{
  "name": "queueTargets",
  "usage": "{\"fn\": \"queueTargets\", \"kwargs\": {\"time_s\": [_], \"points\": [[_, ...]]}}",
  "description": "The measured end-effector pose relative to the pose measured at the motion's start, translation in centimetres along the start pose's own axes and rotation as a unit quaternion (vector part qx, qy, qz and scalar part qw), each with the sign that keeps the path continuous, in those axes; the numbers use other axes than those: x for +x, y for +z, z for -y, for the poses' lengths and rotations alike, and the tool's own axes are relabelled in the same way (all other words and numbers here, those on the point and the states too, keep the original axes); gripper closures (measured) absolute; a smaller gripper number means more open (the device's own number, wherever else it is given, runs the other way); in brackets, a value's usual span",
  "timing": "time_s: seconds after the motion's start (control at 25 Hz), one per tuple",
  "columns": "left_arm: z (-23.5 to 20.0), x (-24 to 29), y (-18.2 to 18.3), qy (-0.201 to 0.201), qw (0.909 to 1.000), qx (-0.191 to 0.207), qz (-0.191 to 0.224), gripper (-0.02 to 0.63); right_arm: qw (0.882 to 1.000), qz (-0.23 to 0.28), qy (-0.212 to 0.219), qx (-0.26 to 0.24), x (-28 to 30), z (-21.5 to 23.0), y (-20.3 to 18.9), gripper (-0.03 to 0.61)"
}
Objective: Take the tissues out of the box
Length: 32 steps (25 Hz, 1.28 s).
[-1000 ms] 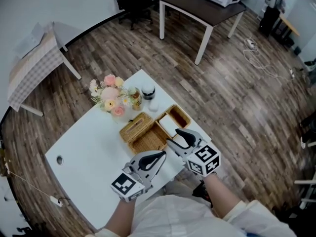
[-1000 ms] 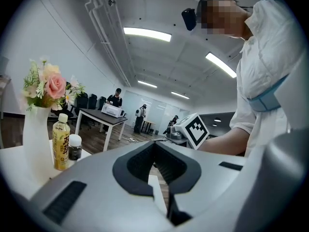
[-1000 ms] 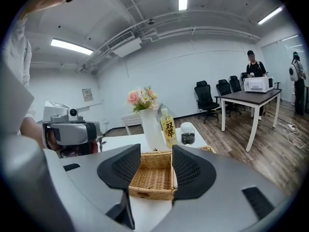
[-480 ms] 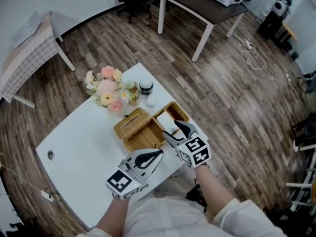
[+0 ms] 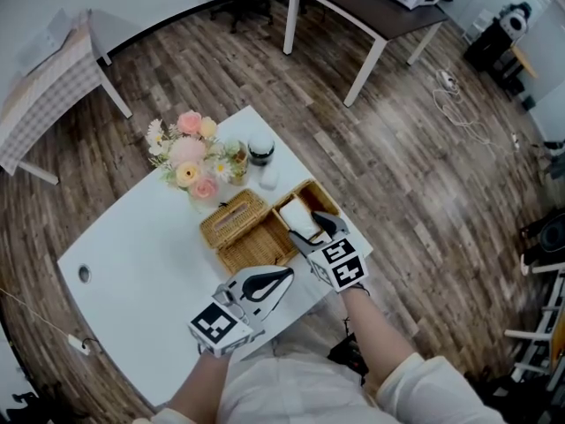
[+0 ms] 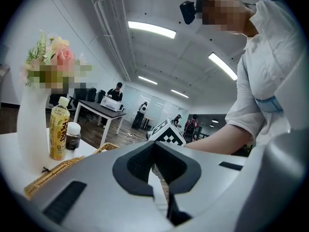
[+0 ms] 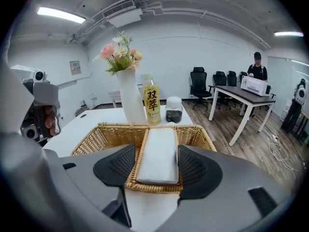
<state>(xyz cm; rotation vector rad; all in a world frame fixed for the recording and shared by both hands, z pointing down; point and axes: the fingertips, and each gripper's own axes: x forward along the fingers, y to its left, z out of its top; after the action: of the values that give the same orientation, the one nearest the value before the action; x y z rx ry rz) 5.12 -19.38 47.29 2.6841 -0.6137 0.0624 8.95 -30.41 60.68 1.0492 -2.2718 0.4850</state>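
One tissue pack [image 7: 157, 154] (in box [image 7: 195, 135]) between right tongs [image 7: 155, 164]; jaws just opening.

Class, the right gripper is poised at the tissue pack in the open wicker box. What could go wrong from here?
1. The right gripper, whose jaws have just been opening, has the tissue pack lined up between them but ungripped. Closing too low could catch the wicker box rim.
2. The box sits near the table edge, and the left gripper, shut and empty, is off it, so lifting might drag the box along.
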Motion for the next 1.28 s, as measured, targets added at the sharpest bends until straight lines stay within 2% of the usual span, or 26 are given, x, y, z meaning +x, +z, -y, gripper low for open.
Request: {"fn": "queueTargets", "kwargs": {"time_s": [0.28, 0.72, 1.28], "points": [[-0.14, 0.27, 0.05, 0.001, 1.0000, -0.002, 0.005, 0.615, 0.999, -0.031, -0.016, -0.027, 0.42, 0.24, -0.70, 0.302], [-0.17, 0.44, -0.04, 0.001, 1.0000, -0.007, 0.006, 0.615, 0.998, -0.045, -0.018, -0.029, 0.81, 0.59, -0.84, 0.351], [0.02, -0.21, 0.12, 0.000, 1.0000, 0.002, 0.000, 0.615, 0.997, -0.061, -0.031, -0.039, 0.69, 0.50, -0.52, 0.367]]}}
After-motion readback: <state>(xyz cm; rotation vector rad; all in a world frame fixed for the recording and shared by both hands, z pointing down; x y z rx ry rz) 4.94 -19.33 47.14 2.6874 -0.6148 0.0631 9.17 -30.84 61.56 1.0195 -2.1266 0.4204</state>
